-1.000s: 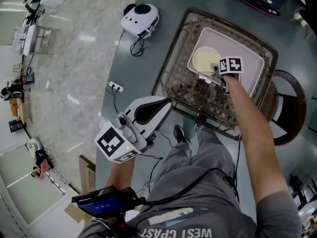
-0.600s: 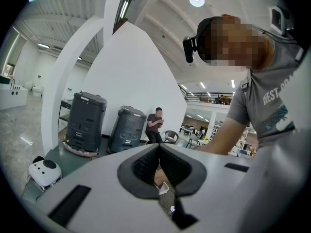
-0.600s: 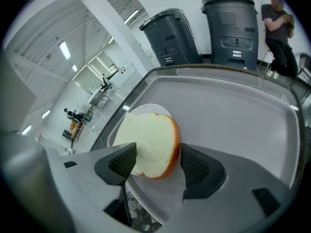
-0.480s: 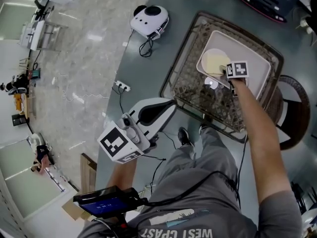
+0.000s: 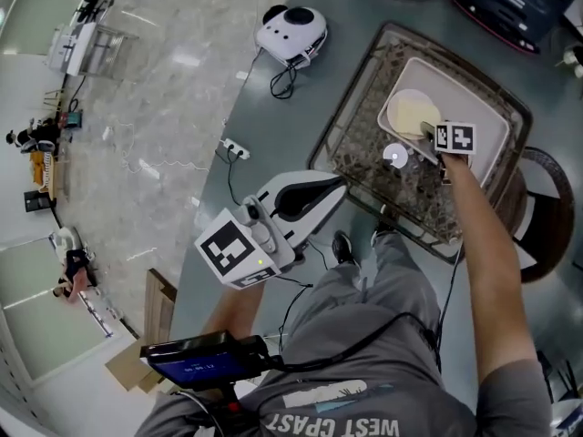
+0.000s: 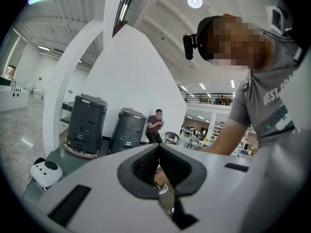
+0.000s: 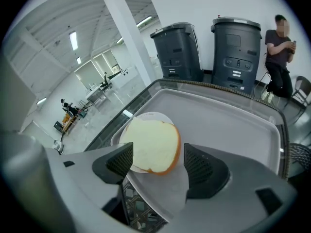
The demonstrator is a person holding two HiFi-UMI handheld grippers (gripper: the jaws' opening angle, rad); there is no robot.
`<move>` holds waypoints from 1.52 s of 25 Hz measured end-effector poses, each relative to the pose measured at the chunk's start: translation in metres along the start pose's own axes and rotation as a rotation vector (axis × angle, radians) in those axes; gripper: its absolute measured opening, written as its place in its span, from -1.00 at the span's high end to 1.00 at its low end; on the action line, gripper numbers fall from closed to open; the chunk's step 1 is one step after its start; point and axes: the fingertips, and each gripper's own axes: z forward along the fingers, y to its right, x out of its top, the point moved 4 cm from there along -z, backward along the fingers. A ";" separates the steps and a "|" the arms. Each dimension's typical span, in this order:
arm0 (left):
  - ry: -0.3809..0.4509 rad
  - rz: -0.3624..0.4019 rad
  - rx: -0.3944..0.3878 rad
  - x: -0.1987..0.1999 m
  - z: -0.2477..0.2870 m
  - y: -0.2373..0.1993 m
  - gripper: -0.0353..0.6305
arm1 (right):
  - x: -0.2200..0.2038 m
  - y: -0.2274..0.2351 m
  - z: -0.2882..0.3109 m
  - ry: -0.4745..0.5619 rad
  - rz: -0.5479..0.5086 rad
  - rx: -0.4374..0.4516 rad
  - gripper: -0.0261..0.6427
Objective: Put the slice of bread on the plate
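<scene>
A pale slice of bread (image 7: 153,144) with a brown crust lies flat on a small round white plate (image 7: 146,115), which stands on a grey tray (image 7: 233,125). My right gripper (image 7: 158,161) hovers just above the near edge of the slice. Its jaws are opening and stand either side of the bread, with the pads clear of it. In the head view the bread (image 5: 412,115) and plate (image 5: 398,127) sit at the tray's left end, with the right gripper (image 5: 428,133) beside them. My left gripper (image 5: 339,183) is held low near the person's legs, shut and empty.
The tray (image 5: 496,126) rests on a wicker table with a glass top (image 5: 364,157). A wicker chair (image 5: 547,208) stands to its right. A white round machine (image 5: 291,33) and a power strip (image 5: 235,148) lie on the floor. Two dark bins (image 7: 180,50) stand behind the table.
The right gripper's jaws have spread apart over the plate, and the bread now lies uncovered on it. The left gripper has stayed where it was.
</scene>
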 end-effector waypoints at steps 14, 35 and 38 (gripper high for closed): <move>0.070 0.046 -0.058 0.020 -0.015 0.024 0.87 | 0.064 -0.058 -0.133 0.379 0.028 0.097 0.40; 0.228 0.190 -0.105 0.079 -0.094 0.062 0.87 | 0.070 -0.349 -0.470 0.899 -0.467 0.515 0.90; 0.250 0.211 -0.114 0.086 -0.114 0.073 0.87 | 0.049 -0.385 -0.503 0.936 -0.562 0.486 0.91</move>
